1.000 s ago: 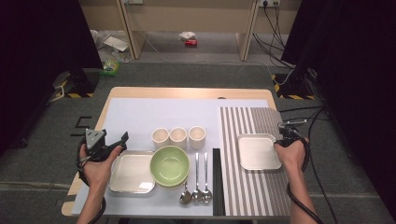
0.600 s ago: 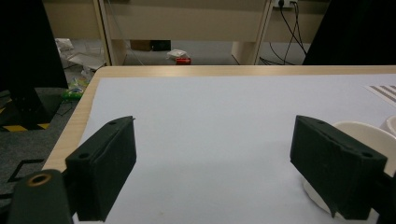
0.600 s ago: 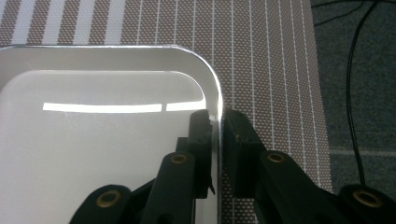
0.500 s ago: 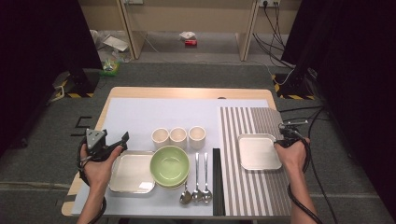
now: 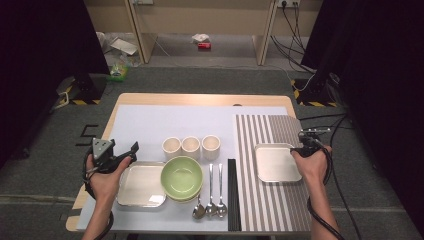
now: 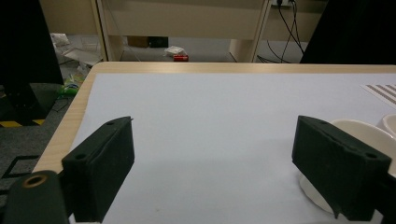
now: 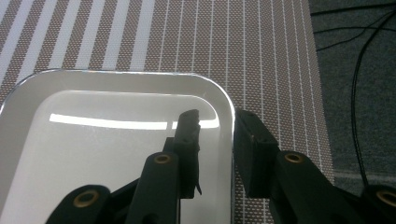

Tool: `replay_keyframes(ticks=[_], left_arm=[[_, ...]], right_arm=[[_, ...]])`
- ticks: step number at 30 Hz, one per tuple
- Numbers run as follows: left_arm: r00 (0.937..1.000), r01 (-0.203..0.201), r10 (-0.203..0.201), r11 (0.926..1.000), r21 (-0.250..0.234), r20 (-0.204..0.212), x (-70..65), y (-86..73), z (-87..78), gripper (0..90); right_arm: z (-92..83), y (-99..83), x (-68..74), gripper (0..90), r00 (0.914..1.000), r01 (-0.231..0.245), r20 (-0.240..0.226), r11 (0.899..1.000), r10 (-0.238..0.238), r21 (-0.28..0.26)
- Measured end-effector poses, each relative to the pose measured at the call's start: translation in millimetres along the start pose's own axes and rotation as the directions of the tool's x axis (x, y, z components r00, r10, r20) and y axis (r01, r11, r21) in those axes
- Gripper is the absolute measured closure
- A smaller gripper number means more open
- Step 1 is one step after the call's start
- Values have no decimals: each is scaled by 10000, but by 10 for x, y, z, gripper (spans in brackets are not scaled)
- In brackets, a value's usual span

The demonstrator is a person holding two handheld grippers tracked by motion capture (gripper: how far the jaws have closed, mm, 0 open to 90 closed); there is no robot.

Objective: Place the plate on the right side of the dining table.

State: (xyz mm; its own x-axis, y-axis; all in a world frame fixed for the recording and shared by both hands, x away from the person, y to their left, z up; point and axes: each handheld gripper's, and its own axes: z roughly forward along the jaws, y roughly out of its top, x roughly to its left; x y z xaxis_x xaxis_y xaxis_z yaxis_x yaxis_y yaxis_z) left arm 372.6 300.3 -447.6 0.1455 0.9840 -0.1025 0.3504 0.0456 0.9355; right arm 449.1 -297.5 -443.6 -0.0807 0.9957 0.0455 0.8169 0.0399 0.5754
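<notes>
Right claw (image 7: 215, 140) newly loosened astride tray (image 7: 93, 140) rim

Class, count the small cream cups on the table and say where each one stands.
3, in a row behind the green bowl: left cup, middle cup, right cup. None seems hidden.

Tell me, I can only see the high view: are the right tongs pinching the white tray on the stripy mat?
Observer: No. In the right gripper view the right tongs straddle the rim of the tray, one jaw inside and one outside, without pressing it. They have just been opening.
Operator: Are the left tongs holding anything?
Observer: No. The left gripper view shows the left tongs wide open over the bare pale mat, with a cream cup beside one jaw.
</notes>
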Motion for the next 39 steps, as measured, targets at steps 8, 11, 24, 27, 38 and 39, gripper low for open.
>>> replay_keyframes(ticks=[8,11,24,27,38,39], left_arm=[[9998,-148,146,9996,252,98,-4,-20,21,72],[9998,-200,197,9994,299,105,-5,-21,21,57],[9996,-261,258,9993,283,91,-9,-15,14,50],[9997,-232,230,9994,257,88,-3,-12,5,50],[9997,-246,244,9995,211,100,0,-15,0,53],[9996,-252,250,9995,214,105,-2,-16,0,54]], right_arm=[[-32,8,53,675,9998,58,-183,9998,-62,-189],[-29,10,78,645,9994,220,-254,9993,-228,-290],[-78,29,239,572,9973,461,-543,9967,-498,-667],[-83,32,280,568,9966,506,-616,9962,-550,-713],[-111,43,441,573,9924,755,-911,9943,-823,-758],[-112,43,455,574,9924,794,-881,9938,-862,-783]])
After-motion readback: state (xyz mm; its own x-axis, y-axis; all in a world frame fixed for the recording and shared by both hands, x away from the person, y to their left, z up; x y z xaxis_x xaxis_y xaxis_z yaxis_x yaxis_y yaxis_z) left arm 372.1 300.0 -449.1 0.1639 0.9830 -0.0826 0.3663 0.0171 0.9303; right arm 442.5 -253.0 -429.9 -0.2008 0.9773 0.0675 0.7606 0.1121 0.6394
